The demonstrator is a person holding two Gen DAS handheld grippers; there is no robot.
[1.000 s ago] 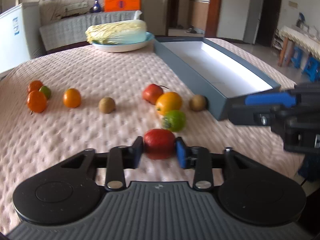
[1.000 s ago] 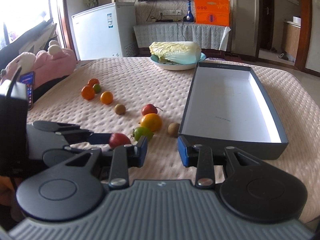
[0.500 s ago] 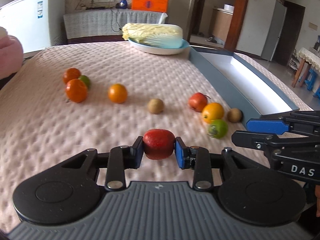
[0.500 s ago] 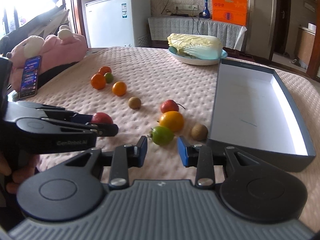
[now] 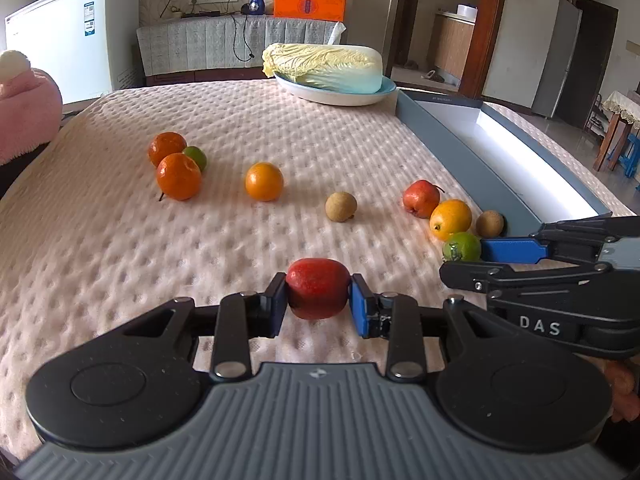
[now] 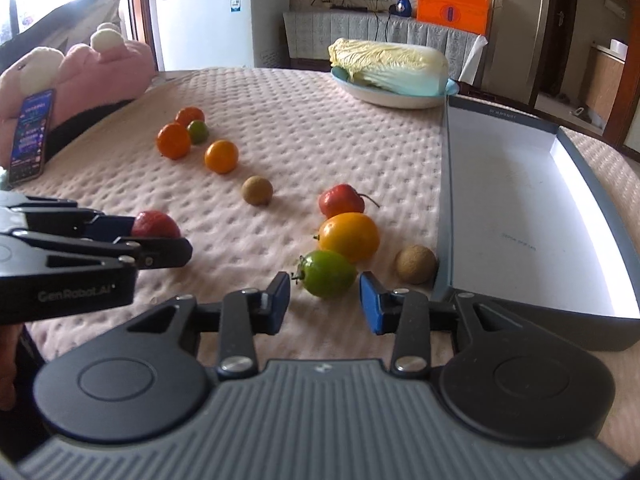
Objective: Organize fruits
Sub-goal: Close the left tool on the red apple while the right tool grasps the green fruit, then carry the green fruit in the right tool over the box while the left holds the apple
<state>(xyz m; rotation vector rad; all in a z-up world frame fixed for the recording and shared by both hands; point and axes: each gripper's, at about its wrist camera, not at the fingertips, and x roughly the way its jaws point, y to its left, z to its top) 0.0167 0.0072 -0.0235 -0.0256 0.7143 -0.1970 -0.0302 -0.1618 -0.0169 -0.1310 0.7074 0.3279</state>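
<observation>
My left gripper (image 5: 319, 298) is shut on a red fruit (image 5: 318, 293), held just above the pink cloth; it also shows in the right wrist view (image 6: 155, 225). My right gripper (image 6: 325, 300) is open, its jaws on either side of a green fruit (image 6: 328, 273) without touching it. Behind the green fruit lie an orange fruit (image 6: 349, 237), a red apple-like fruit (image 6: 341, 206) and a brown fruit (image 6: 416, 264) beside the grey box (image 6: 520, 312). Further left lie a brown fruit (image 5: 340, 207), several orange fruits (image 5: 264, 181) and a small green one (image 5: 195, 157).
The open grey box with a white inside (image 5: 472, 152) lies along the right side. A plate with a cabbage (image 5: 328, 68) stands at the back. A pink plush (image 6: 80, 76) and a phone (image 6: 32, 136) sit at the left edge.
My left gripper has swung left with the red fruit, away from the box. My right gripper has moved forward, so the green fruit now sits between its open jaws.
</observation>
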